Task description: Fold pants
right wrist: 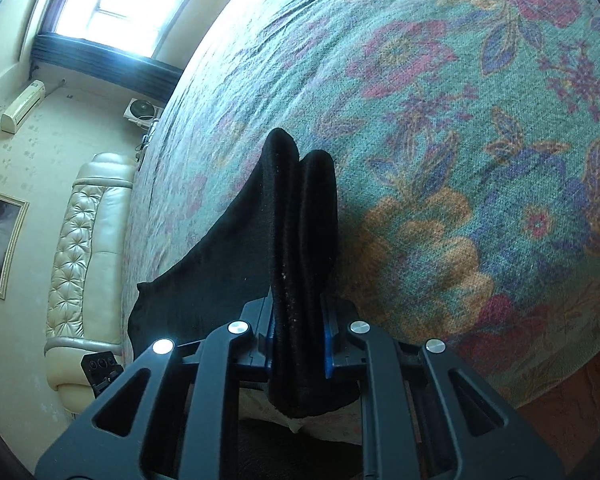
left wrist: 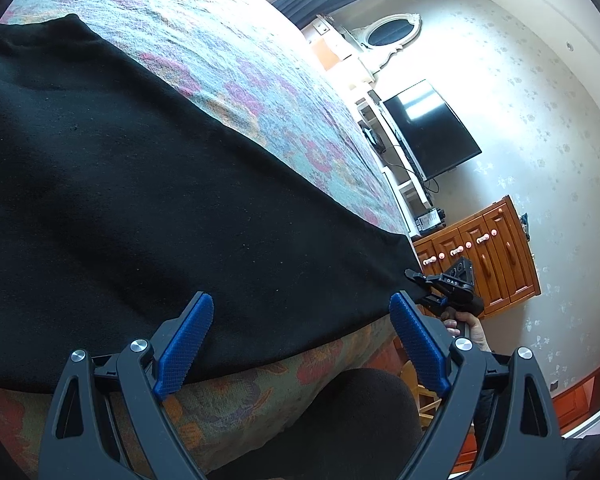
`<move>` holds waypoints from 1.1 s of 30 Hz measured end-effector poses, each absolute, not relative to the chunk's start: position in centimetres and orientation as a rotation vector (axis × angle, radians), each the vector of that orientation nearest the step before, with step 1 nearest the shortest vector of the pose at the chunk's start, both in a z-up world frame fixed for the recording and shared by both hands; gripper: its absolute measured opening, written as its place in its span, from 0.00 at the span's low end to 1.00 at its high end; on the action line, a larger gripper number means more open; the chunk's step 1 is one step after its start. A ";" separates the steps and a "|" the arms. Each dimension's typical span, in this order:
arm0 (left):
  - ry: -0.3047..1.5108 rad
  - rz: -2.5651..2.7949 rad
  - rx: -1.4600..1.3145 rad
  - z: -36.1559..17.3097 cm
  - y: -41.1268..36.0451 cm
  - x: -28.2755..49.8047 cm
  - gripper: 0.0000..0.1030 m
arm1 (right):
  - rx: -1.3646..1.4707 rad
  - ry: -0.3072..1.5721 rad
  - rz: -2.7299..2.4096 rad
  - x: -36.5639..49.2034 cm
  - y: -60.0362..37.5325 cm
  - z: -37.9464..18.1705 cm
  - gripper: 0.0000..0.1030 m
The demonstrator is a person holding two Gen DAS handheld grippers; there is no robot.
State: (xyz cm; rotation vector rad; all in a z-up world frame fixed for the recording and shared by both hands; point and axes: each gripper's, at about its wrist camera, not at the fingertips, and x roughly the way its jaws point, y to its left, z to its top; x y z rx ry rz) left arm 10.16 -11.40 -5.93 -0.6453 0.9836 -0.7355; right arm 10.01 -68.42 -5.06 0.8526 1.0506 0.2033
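Black pants [left wrist: 140, 184] spread flat on floral bed [left wrist: 220, 52], near bed edge. Right gripper [right wrist: 300, 344] jaws clamp bunched pants end; left gripper [left wrist: 300, 344] jaws spread wide, empty, over pants' near hem.

Pants [left wrist: 140, 184] on bed [left wrist: 228, 60], TV [left wrist: 432, 128] behind.

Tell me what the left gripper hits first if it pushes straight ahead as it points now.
Probably the black pants spread on the floral bedspread: the open left gripper points at their near edge, though the depth is uncertain.

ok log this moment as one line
right gripper: shut on black pants | left gripper: open, over pants edge | surface: floral bedspread
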 end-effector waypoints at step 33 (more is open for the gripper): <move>0.939 -0.577 -0.680 -4.7 -1.8 7.8 0.86 | 0.421 1.070 0.336 13.7 -41.1 6.1 0.15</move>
